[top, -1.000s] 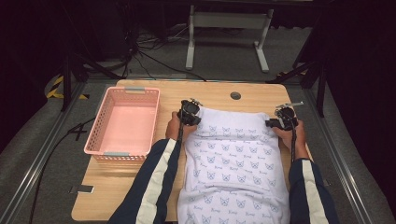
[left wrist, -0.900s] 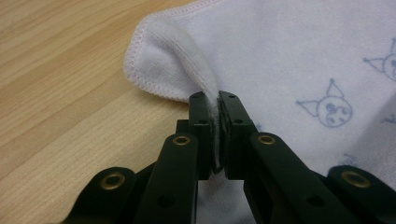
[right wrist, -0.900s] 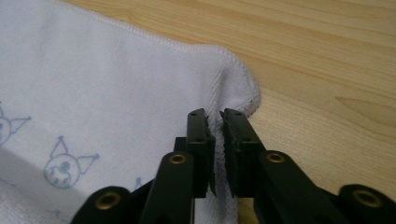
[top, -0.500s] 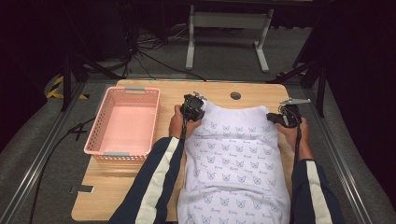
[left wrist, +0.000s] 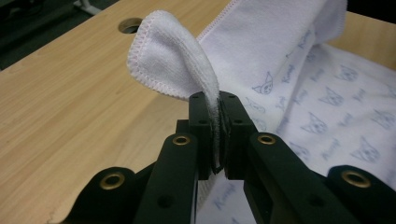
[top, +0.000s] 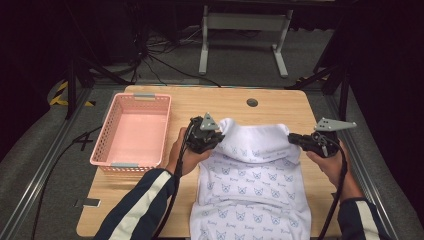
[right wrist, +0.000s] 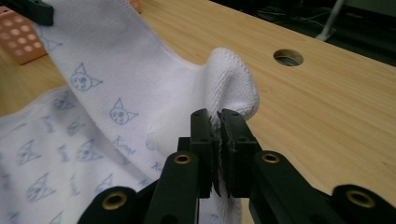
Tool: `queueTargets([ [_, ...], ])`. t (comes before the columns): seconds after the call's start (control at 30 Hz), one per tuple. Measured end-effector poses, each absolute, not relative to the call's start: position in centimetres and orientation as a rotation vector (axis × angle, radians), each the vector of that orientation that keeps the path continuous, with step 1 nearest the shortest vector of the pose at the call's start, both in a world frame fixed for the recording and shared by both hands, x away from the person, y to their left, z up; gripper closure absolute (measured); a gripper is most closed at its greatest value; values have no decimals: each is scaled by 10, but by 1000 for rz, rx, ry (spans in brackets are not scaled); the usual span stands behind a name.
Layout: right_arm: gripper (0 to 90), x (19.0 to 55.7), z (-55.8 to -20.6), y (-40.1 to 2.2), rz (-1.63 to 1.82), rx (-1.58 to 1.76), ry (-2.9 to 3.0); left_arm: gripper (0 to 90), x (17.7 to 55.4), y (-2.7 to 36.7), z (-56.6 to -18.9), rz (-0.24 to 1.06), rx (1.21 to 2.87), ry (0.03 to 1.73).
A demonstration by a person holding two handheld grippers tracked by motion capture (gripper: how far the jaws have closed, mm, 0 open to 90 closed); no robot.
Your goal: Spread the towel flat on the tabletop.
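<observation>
A white towel (top: pixel 250 175) printed with small blue cat faces lies on the wooden table (top: pixel 210 100) and hangs over its near edge. My left gripper (top: pixel 220 136) is shut on the towel's far left corner, which curls up out of the jaws in the left gripper view (left wrist: pixel 219 116). My right gripper (top: pixel 293 139) has just been closing its jaws, and the far right corner is pinched between them (right wrist: pixel 217 128). Both corners are lifted off the table, and the far edge of the towel (right wrist: pixel 116 70) sags between the grippers above the rest of the cloth.
A pink plastic basket (top: pixel 106 129) stands on the table's left side, just left of my left hand. A round cable hole (top: pixel 252 102) sits in the bare wood beyond the towel. Past the table's far edge are a metal stand and cables on the floor.
Both grippers have risen and come back toward the person, taking the towel's far corners with them. The far edge has left the table and now hangs over the towel.
</observation>
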State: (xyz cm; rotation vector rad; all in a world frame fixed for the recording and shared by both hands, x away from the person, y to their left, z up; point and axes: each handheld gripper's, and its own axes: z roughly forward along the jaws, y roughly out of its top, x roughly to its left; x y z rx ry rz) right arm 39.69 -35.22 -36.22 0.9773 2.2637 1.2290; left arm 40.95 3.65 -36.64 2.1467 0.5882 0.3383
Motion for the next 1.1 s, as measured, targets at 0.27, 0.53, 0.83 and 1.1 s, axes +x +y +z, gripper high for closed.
queueTargets([
  [0.27,840,341,-368,-357,1308,833,2368,850,361,49,-385,267,2190,450],
  [0.53,836,289,-398,-352,1229,679,2626,846,313,48,-427,157,2339,337],
  [0.83,831,284,-446,-344,977,798,2746,850,327,50,-454,210,2454,421],
  [1.1,835,336,-449,-341,896,880,2570,854,380,32,-454,348,2434,567],
])
